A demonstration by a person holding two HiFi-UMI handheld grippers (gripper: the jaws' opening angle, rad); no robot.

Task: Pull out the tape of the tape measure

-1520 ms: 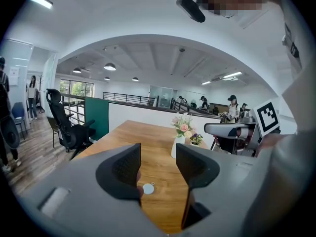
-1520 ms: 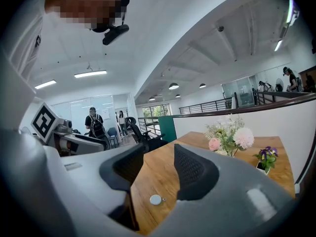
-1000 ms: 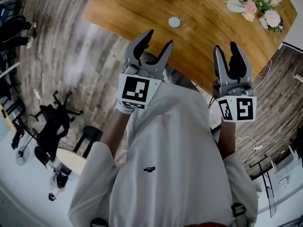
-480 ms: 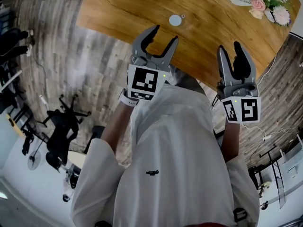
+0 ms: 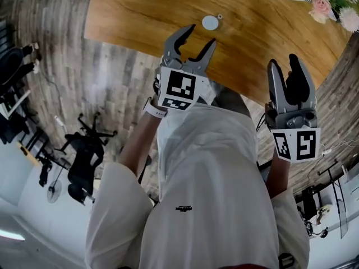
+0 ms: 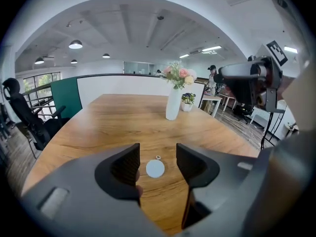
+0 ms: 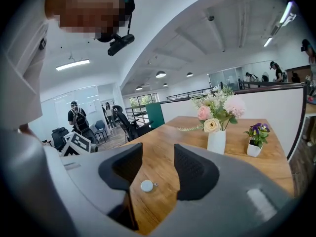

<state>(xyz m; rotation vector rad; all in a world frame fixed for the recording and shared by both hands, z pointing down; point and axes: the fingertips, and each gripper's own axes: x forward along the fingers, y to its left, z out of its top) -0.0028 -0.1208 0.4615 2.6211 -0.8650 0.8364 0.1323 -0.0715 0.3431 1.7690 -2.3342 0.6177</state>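
Over the last second my left gripper (image 5: 199, 36) has climbed from mid-frame toward the upper centre of the head view. Its tips now sit just short of the tape measure (image 5: 210, 22), the small round white disc lying near the front edge of the wooden table (image 5: 134, 10). The jaws stand apart and hold nothing. In the left gripper view the disc lies framed in the gap between them, but it is further out on the tabletop and nothing touches it. My right gripper (image 5: 284, 61) has drifted slightly toward the right of the frame and hangs over the table edge, well apart from the disc. Its jaws have just been opening wider, with nothing between them. I read this as the approach nearly done and the grasp not yet made. The little ring (image 5: 219, 16) at the disc's upper right looks like the tape's pull end. My guess is that one gripper will have to pin the case while the other takes that ring.
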